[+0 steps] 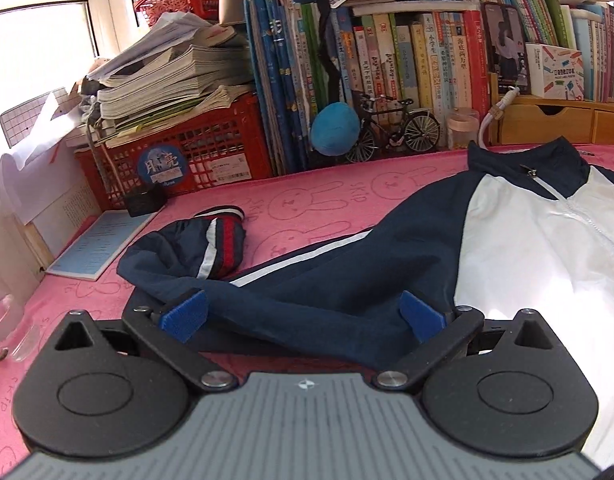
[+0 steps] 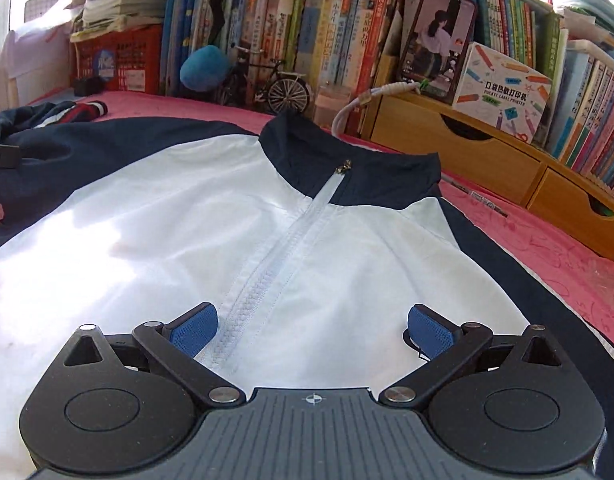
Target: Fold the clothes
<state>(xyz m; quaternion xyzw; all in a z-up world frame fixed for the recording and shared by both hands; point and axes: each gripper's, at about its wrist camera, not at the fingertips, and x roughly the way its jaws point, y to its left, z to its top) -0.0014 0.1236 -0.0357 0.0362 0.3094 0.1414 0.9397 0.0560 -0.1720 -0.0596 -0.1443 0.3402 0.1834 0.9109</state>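
Jacket lies face up on the pink desk, zipped, collar toward the books. Nothing folded yet, as far as either view shows.

Left of the jacket body: the sleeve runs out across the desk, bunched near its striped cuff. It is not brought in over the chest. Left gripper sits low over this sleeve, fingers wide apart with navy cloth between them; whether they touch it I cannot tell. Nothing is gripped.

Middle: white chest panel flat, zipper straight up to the collar. Right gripper hovers over the chest, fingers apart, one either side of the zipper line, holding nothing.

Right of the zipper: a navy side panel runs along the edge; the right sleeve is mostly out of view.

Judgement: early stage. Garment is spread and ready; both sleeve folds and the body folds remain. Left sleeve looks the likely first fold.
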